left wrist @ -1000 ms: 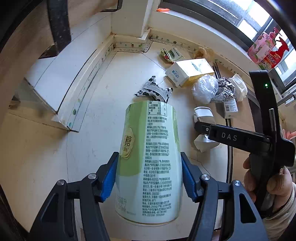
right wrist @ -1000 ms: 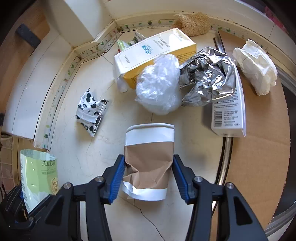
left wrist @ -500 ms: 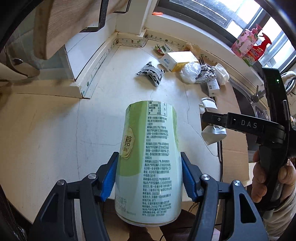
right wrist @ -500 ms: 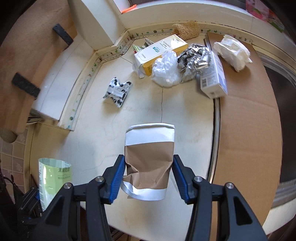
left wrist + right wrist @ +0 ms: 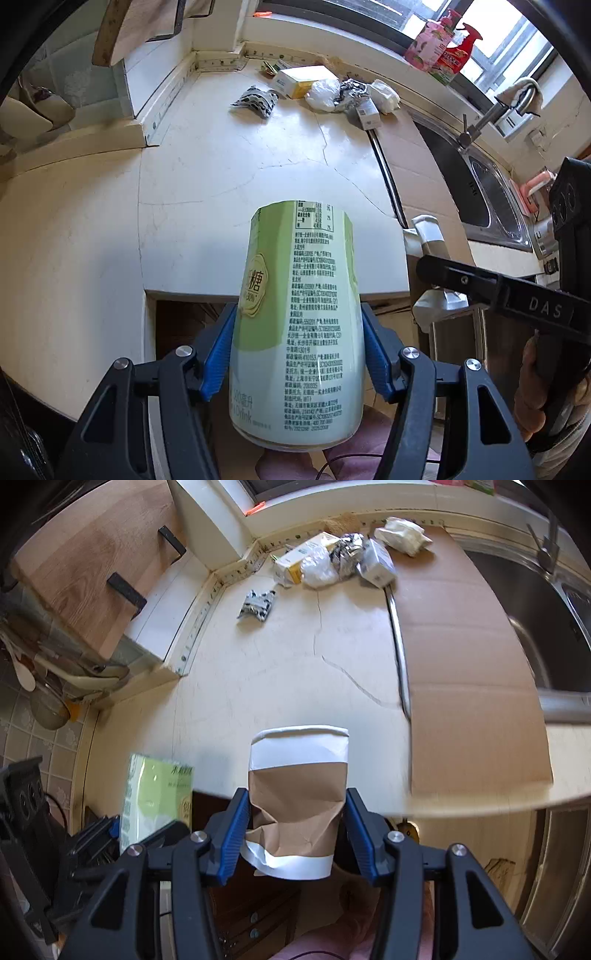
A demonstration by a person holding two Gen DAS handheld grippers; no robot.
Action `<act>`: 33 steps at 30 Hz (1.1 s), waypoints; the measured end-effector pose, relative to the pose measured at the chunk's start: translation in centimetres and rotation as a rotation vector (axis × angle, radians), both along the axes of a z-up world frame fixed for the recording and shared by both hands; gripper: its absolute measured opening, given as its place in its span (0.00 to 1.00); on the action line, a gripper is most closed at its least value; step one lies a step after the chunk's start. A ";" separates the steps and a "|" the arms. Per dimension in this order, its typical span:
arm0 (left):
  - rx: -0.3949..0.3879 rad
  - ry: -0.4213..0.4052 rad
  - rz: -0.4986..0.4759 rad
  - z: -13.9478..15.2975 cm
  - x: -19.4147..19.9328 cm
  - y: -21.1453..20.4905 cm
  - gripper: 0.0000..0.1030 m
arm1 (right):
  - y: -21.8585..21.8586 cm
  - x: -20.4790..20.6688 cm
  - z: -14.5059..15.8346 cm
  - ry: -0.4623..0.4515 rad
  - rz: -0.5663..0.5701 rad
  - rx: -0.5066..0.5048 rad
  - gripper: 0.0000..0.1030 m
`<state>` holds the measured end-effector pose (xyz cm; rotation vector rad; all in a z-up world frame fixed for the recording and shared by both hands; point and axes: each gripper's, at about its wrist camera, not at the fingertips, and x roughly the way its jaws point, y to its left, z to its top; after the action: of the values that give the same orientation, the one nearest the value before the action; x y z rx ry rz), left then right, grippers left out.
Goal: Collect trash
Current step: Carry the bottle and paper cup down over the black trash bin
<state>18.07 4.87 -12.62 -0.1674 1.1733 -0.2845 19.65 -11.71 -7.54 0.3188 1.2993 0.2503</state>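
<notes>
Your left gripper (image 5: 297, 349) is clamped on the green drink carton (image 5: 297, 325), with its blue pads squeezing both sides. Far ahead of it, more trash (image 5: 332, 94) sits on the counter (image 5: 221, 166).

Your right gripper (image 5: 295, 834) is clamped on the crumpled paper cup (image 5: 297, 797). The cup is soft and already bent, so it could fold more and slip out. There is no bin in sight.
</notes>
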 end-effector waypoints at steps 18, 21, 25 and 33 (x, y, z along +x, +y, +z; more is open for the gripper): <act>0.049 0.158 -0.021 -7.2 -7.5 -3.7 0.59 | -1.6 -9.7 -5.2 0.120 0.103 -0.012 0.50; 0.071 0.186 -0.011 -9.6 -8.9 -4.5 0.59 | -2.0 -10.8 -7.0 0.136 0.131 -0.012 0.50; 0.075 0.227 0.017 -13.2 -10.1 -4.9 0.60 | -2.4 -11.7 -10.2 0.162 0.156 -0.014 0.50; 0.065 0.285 0.034 -21.8 -11.0 -4.8 0.60 | -2.3 -12.2 -19.8 0.233 0.169 -0.018 0.51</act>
<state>7.04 0.10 -34.37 -0.1745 1.4586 -0.1960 7.50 -14.03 -27.35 0.2275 1.5604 0.3516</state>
